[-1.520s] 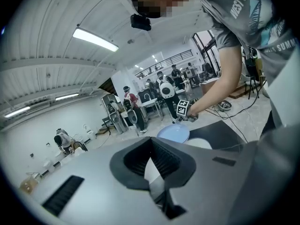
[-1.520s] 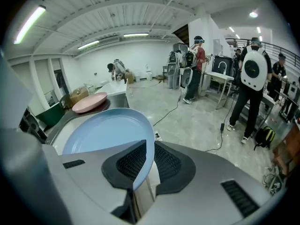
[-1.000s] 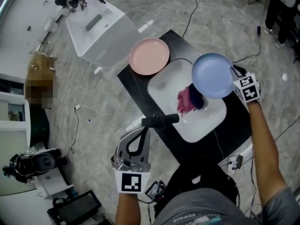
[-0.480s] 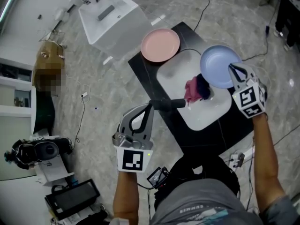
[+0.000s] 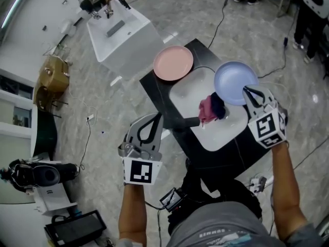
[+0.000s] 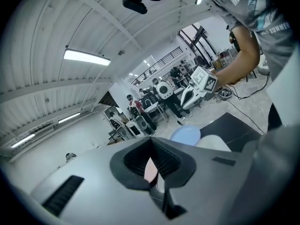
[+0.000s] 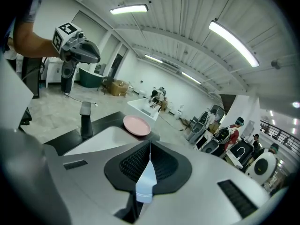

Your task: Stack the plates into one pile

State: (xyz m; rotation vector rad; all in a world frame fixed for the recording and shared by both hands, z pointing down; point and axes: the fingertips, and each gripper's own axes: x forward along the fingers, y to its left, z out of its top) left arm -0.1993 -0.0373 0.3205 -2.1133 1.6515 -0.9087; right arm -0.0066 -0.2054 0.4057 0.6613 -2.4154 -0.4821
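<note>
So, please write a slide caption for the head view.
Right gripper holds the blue plate over the sink rim; the pink plate lies on the black counter.

place: robotics lab hall | signs: cables [image 5: 219,24] across grey stone floor [image 5: 113,112] around sink [image 5: 221,135] | white robots [image 6: 164,89] beyond sink | strip lights [image 7: 233,35] overhead

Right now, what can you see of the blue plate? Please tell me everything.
The blue plate is round, pale blue and smooth, shallow with a low raised rim, and empty. The right gripper is shut on its near edge; in the right gripper view the rim shows edge-on between the jaws. It appears held face up over the far right corner of the white sink, apart from the pink plate.
</note>
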